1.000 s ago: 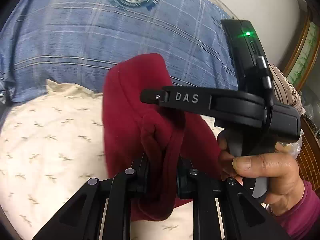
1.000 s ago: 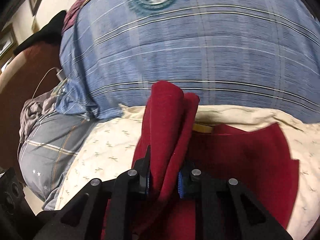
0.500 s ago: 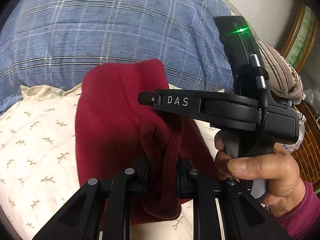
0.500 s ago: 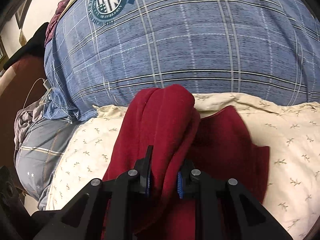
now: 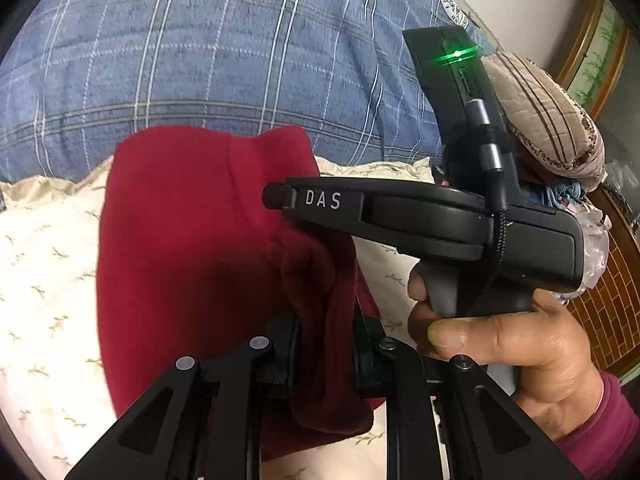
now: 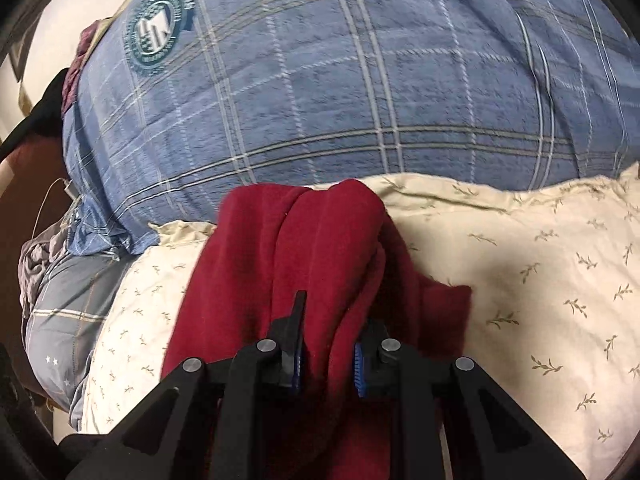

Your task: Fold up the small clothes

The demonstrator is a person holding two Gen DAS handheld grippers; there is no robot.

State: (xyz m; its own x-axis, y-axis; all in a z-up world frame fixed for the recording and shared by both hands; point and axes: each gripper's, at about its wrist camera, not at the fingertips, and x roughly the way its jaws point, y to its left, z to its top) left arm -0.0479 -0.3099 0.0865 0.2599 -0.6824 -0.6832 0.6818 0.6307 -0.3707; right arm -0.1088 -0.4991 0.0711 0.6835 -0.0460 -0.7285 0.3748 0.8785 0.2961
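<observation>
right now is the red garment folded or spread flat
Partly folded, not flat: the red garment is doubled over in layers on the cream sheet, with bunched edges pinched in the left tool and the right tool.

A blue plaid quilt (image 6: 360, 80) lies behind a cream leaf-print sheet (image 6: 540, 260), pale wall (image 5: 520, 8) beyond

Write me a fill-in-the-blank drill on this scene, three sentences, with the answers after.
1. Both grippers are shut on a garment whose colour is ____.
2. The garment lies on a cream sheet printed with small ____.
3. Behind it is a plaid blanket coloured ____, with a round crest.

Missing words: red; sprigs; blue
</observation>
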